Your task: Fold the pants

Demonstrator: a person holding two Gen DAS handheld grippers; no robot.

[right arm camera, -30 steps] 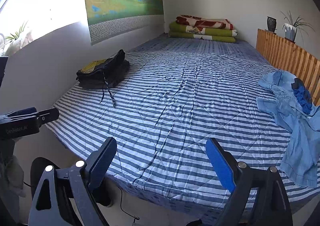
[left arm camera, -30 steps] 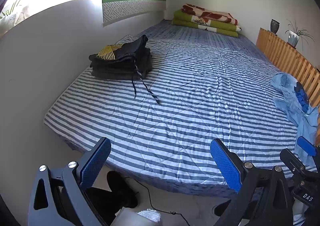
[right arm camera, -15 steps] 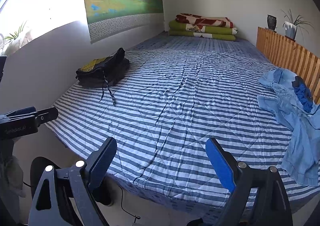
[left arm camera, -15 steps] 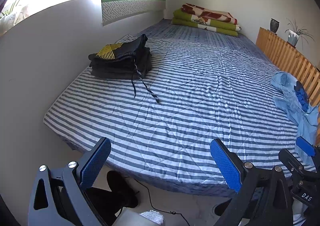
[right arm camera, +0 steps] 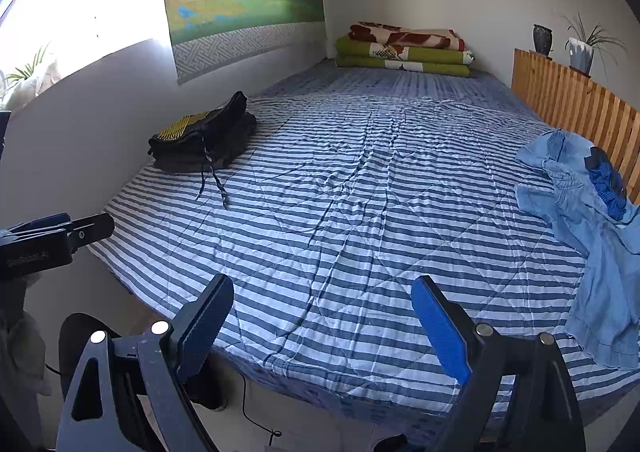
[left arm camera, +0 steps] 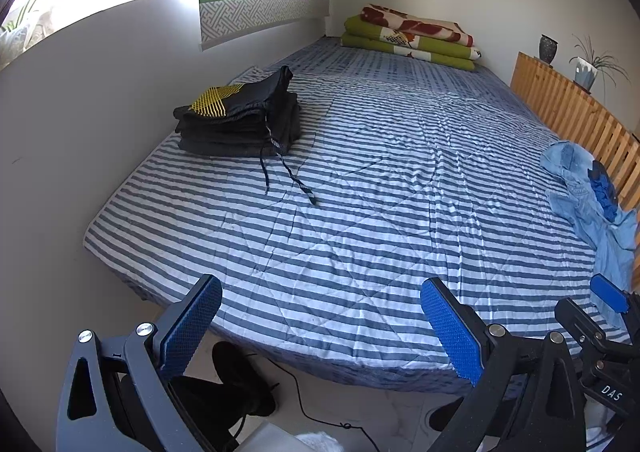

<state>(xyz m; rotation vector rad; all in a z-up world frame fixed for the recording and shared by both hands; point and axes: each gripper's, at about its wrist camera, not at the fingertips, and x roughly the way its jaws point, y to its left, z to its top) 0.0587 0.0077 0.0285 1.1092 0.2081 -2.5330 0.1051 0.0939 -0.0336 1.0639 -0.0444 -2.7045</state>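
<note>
Fingers (left arm camera: 192, 326) on your left gripper (left arm camera: 320, 326) stand wide apart with nothing between them, and your right gripper (right arm camera: 322, 326) is spread just as wide and just as empty, both hanging off the near edge of the blue-and-white striped quilted bed (right arm camera: 340, 212). Your crumpled light-blue denim pants (right arm camera: 592, 244) lie bunched at the right side against the slatted wooden headboard (right arm camera: 576, 104), well apart from either gripper. Watch the reach: grab a random fold and you lift a twisted bundle, or pinch the quilt along with the denim. A darker blue piece (right arm camera: 606, 180) sits on the heap and may snag. Keep clear of the stacked folded black garments (left arm camera: 240, 120) and their trailing drawcords (left arm camera: 286, 176).
</note>
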